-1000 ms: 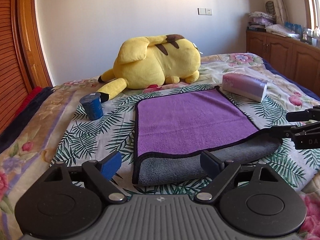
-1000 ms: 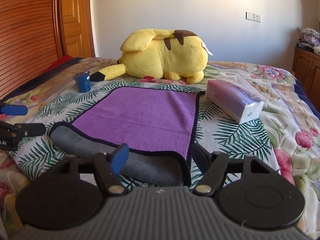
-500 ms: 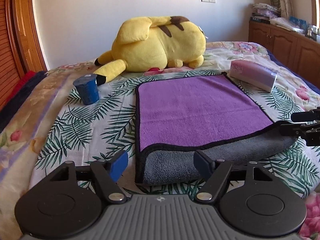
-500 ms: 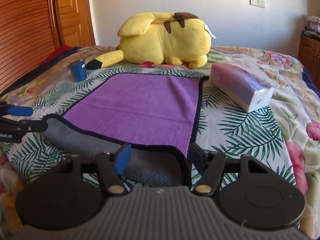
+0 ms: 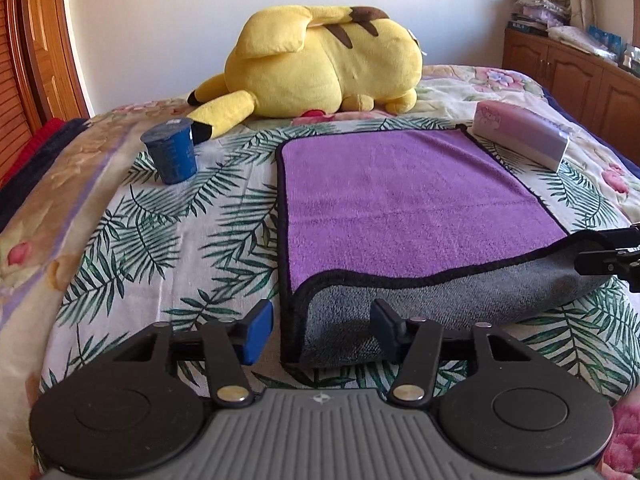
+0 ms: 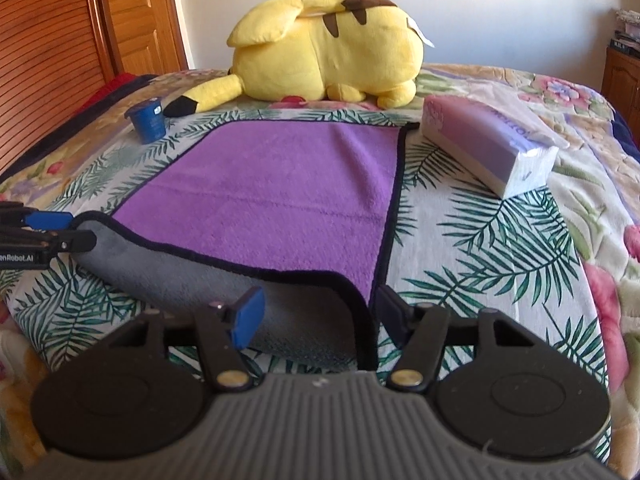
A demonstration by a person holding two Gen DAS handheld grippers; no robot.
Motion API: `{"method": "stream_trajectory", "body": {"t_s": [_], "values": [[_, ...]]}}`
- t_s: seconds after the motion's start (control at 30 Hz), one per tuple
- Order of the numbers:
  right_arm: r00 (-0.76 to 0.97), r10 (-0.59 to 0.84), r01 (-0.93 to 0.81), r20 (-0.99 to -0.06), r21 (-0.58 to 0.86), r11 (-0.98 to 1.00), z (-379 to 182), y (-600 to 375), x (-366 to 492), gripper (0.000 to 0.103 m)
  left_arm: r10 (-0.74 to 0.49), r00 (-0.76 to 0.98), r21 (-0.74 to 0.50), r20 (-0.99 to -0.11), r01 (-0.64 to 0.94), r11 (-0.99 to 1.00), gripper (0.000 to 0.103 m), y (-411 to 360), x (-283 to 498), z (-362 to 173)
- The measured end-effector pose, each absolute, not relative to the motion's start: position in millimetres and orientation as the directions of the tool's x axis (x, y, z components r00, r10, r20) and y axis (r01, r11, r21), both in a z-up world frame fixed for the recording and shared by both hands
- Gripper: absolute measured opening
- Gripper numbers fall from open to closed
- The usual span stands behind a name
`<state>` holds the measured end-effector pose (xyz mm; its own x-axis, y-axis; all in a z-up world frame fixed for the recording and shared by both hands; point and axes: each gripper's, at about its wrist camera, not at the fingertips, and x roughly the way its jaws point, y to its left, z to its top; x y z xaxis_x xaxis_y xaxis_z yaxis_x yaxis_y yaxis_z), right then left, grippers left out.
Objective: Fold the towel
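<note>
A purple towel (image 5: 400,200) with black trim lies flat on the bed, its near edge rolled over to show the grey underside (image 5: 440,300). My left gripper (image 5: 320,330) straddles the near left corner of that grey fold. Its jaws are closing, and the left pad (image 5: 258,332) still stands clear of the cloth. My right gripper (image 6: 316,314) straddles the near right corner of the towel (image 6: 280,192), open, with the cloth between its fingers. Each gripper also shows at the edge of the other's view: the right gripper (image 5: 608,248) and the left gripper (image 6: 60,232).
A big yellow plush toy (image 5: 320,64) lies beyond the towel. A blue cup (image 5: 172,152) stands to the towel's left and a pink tissue pack (image 6: 488,148) to its right. Wooden cabinets (image 5: 580,76) line the right wall, and a wooden door (image 6: 132,16) is at the left.
Both grippers have come forward and down onto the towel's near fold. The left jaws have narrowed a lot, the right jaws only slightly.
</note>
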<state>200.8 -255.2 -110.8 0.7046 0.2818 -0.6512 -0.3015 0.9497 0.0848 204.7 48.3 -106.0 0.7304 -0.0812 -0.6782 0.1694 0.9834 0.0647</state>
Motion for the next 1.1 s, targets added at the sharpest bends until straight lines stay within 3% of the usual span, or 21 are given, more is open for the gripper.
{"method": "stream_trajectory", "body": {"t_s": [0.3, 0.5, 0.57, 0.73, 1.1], "values": [[0.676, 0.293, -0.308, -0.676, 0.102, 0.946, -115.0, -256.0, 202.7, 0.052, -0.092, 0.718, 0.072, -0.69, 0.194, 0.978, 0.02, 44.7, 201.7, -110.0], [0.669, 0.297, -0.308, -0.682, 0.11, 0.945, -114.9, -258.0, 203.8, 0.037, -0.094, 0.721, 0.076, -0.686, 0.2, 0.977, 0.008, 43.6, 199.8, -109.6], [0.668, 0.299, -0.312, -0.682, 0.108, 0.944, -114.5, -258.4, 204.0, 0.025, -0.094, 0.724, 0.079, -0.684, 0.2, 0.977, 0.007, 42.4, 199.4, -109.0], [0.664, 0.305, -0.32, -0.683, 0.109, 0.941, -114.2, -258.8, 204.0, 0.021, -0.106, 0.726, 0.074, -0.679, 0.213, 0.974, 0.0, 40.5, 197.6, -106.7], [0.662, 0.298, -0.337, -0.687, 0.082, 0.938, -115.4, -256.7, 203.4, 0.005, -0.12, 0.731, 0.074, -0.671, 0.228, 0.971, 0.0, 40.9, 196.4, -106.7]]}}
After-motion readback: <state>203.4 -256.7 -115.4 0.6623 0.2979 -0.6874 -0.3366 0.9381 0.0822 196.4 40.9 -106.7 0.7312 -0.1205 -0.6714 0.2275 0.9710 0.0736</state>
